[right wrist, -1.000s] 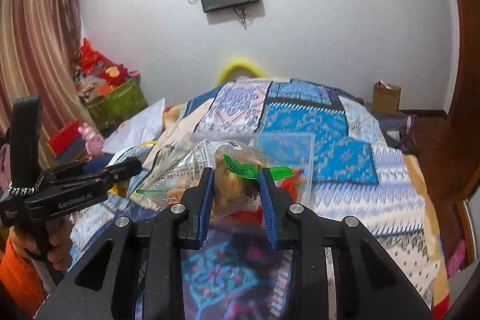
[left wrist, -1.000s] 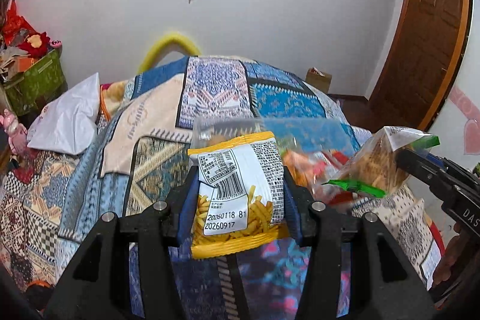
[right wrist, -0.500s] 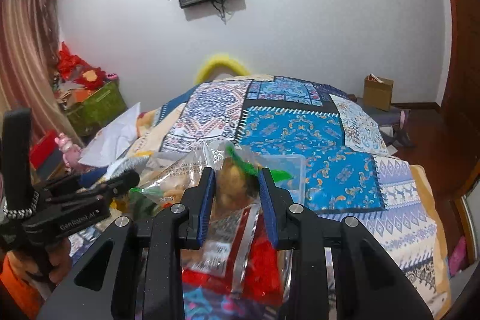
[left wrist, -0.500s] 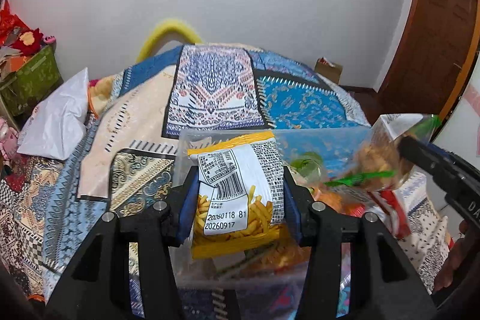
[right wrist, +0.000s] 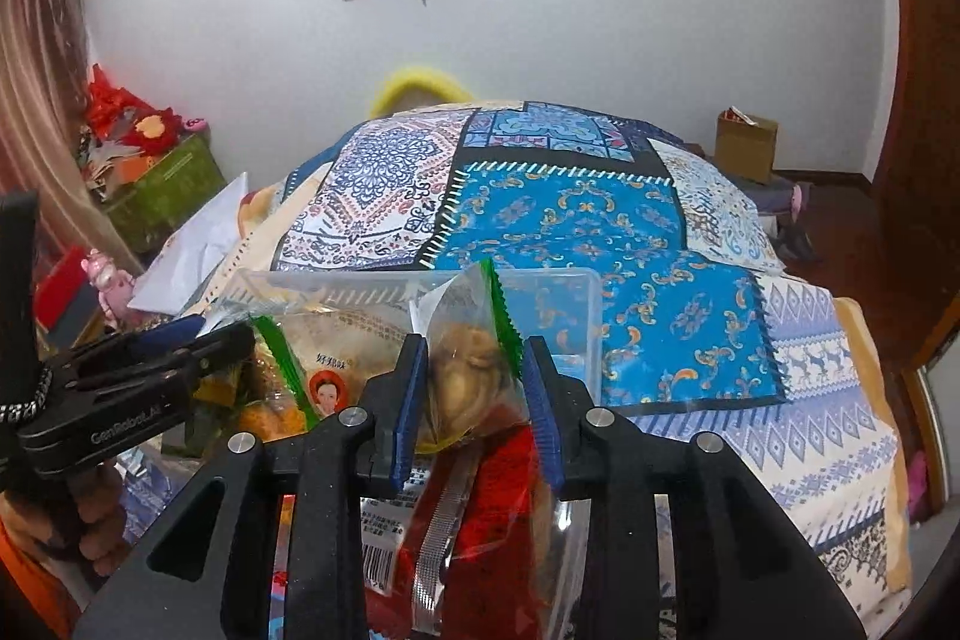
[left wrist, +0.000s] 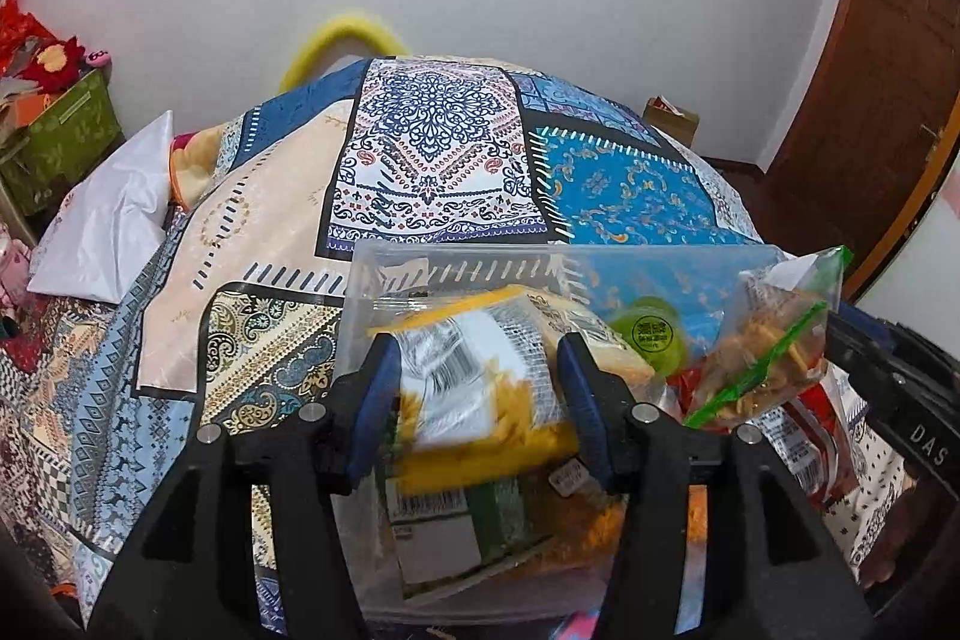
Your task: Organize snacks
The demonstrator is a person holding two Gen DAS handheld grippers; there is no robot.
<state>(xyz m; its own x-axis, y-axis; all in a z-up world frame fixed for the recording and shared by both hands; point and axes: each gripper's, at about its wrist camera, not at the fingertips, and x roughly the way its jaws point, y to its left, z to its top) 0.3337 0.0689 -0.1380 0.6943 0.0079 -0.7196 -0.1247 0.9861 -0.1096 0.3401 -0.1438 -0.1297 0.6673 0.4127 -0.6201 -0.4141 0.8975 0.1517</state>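
A clear plastic bin (left wrist: 456, 274) sits on the quilted bed, holding several snack packs; it also shows in the right wrist view (right wrist: 576, 316). My left gripper (left wrist: 477, 394) has its jaws apart around a yellow-and-white snack bag (left wrist: 474, 388), which is blurred and tipping into the bin. My right gripper (right wrist: 474, 400) is shut on a clear bag with a green edge (right wrist: 468, 370), over the bin's right side. That bag also shows in the left wrist view (left wrist: 762, 358). A red pack (right wrist: 498, 508) lies under it.
The patchwork quilt (left wrist: 432, 142) covers the bed beyond the bin. A white pillow (left wrist: 114, 214) and a green box (left wrist: 54, 142) lie at the left. A cardboard box (right wrist: 744, 142) stands on the floor by the wooden door (left wrist: 870, 70).
Both grippers have moved forward and down over the bin. The left jaws have widened and the yellow bag is slipping down into the bin. The right gripper still holds the green-edged bag.
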